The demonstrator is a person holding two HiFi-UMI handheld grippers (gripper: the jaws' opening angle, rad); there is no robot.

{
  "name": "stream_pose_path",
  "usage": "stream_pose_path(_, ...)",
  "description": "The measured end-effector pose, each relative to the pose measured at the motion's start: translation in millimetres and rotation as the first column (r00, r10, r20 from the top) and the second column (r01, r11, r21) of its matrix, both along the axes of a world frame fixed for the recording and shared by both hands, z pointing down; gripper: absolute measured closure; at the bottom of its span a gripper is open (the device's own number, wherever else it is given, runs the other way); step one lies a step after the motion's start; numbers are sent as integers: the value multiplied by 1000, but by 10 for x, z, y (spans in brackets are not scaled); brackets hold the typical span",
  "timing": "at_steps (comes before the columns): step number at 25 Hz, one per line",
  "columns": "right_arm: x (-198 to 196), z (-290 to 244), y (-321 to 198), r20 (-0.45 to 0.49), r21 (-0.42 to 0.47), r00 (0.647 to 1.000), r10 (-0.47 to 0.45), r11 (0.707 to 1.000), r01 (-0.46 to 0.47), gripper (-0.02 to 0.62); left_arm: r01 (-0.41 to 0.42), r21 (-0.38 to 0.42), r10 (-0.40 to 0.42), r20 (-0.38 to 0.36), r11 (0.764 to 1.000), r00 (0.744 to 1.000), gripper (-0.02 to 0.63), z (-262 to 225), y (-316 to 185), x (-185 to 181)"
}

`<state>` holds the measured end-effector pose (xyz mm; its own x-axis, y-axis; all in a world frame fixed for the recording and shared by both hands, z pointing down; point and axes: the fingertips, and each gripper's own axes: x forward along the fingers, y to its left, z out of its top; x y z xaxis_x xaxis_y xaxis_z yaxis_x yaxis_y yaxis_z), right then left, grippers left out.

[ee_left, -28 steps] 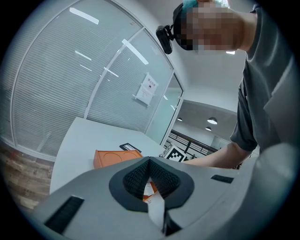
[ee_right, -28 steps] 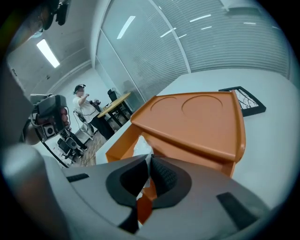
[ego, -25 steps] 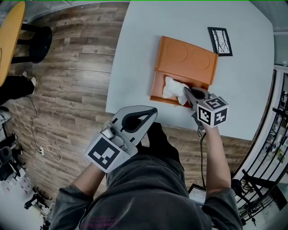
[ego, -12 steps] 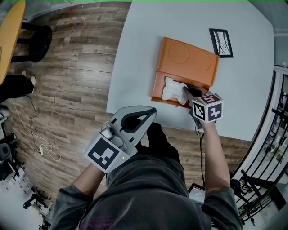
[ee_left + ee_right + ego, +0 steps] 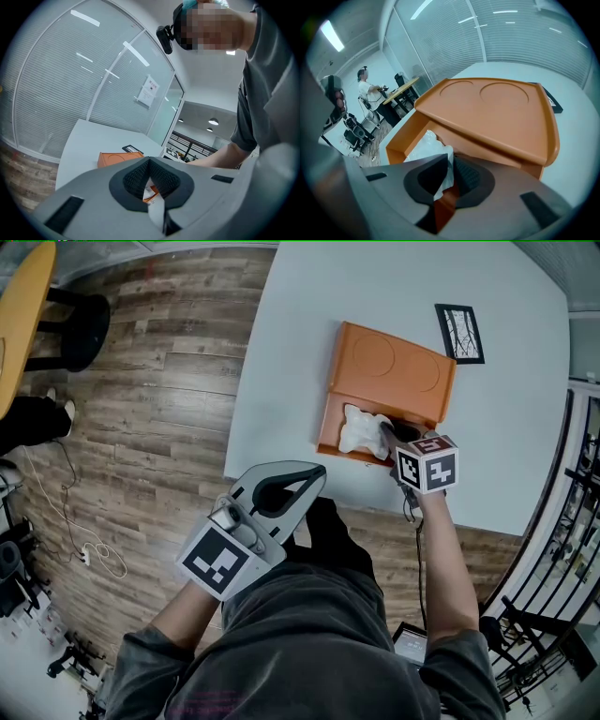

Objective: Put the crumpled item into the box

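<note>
Just turned loose inside the orange box: crumpled white wad, corner still between the right tongs, jaws easing apart, tipped steeper than before. Off the desk: left tongs, closed, empty. Could snag and get dragged back out.

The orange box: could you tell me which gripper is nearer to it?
Right. The right gripper reaches into the orange box, jaws just opening around the crumpled paper; the left gripper waits near the table's edge.
</note>
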<state>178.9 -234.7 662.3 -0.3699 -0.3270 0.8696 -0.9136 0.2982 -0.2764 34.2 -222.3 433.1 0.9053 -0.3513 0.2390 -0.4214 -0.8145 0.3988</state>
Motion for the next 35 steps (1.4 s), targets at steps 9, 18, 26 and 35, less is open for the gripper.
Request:
stream_pose_path(9, 17, -27, 2, -12, 1, 1000, 20, 1000, -20, 511, -9, 18, 9, -4, 1000, 1000, 594, -58, 19, -2)
stream_pose_path(18, 54, -153, -1, -28, 24, 999, 40, 999, -39, 480, -17, 38, 17, -6, 999, 1000, 594, -150, 38, -20)
stream_pose_path(26, 106, -270, 30, -36, 55, 998, 61, 997, -59, 480, -26, 61, 27, -9, 998, 1000, 594, -226, 62, -19)
stream_pose_path(35, 186, -578, 46, -36, 140, 995, 96, 986, -90, 480, -41, 95, 42, -11, 995, 999, 594, -348, 121, -8)
